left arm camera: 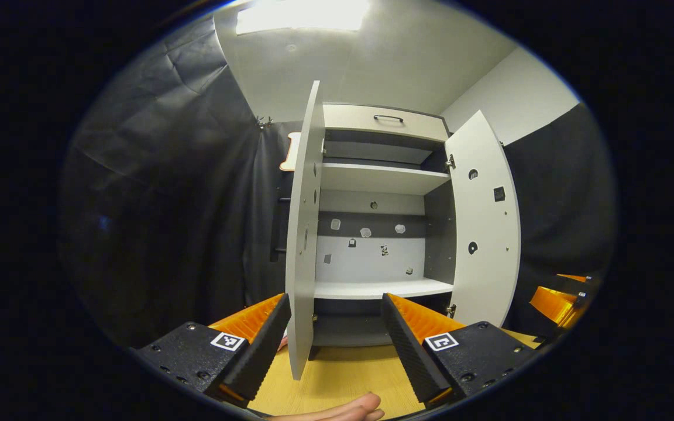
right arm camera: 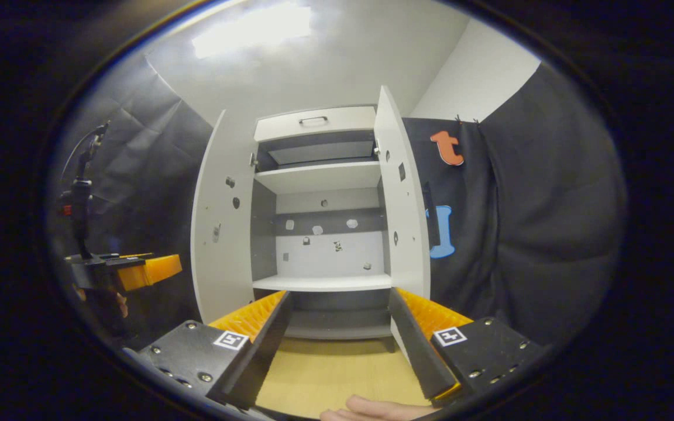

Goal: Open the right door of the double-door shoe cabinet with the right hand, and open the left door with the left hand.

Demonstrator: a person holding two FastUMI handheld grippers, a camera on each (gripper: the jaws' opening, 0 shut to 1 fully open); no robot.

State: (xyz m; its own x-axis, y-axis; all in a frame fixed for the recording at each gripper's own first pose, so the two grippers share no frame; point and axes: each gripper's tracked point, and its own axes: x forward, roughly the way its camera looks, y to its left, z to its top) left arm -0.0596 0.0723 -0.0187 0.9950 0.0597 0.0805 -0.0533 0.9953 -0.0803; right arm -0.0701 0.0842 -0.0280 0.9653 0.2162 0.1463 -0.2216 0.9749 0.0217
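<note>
The white shoe cabinet (left arm camera: pixel 379 178) stands with both doors swung out and bare shelves inside. In the left gripper view the left door (left arm camera: pixel 303 234) is seen edge-on. Its lower edge stands between the fingers of my left gripper (left arm camera: pixel 334 298), close to the left finger (left arm camera: pixel 261 345), and the jaws are wide open. The right door (left arm camera: pixel 483 228) hangs open to the right. In the right gripper view my right gripper (right arm camera: pixel 339 292) is open in front of the cabinet (right arm camera: pixel 319 175). The right door (right arm camera: pixel 404 216) stands just beyond its right finger (right arm camera: pixel 416 345), and the left door (right arm camera: pixel 220 234) is open too.
A closed drawer with a dark handle (left arm camera: pixel 388 118) tops the cabinet. The cabinet rests on a wooden surface (left arm camera: pixel 343 374). Black cloth walls (right arm camera: pixel 518 234) close in both sides. The other gripper appears far right (left arm camera: pixel 559 301) and far left (right arm camera: pixel 138 269). A hand (right arm camera: pixel 372 409) shows at the bottom.
</note>
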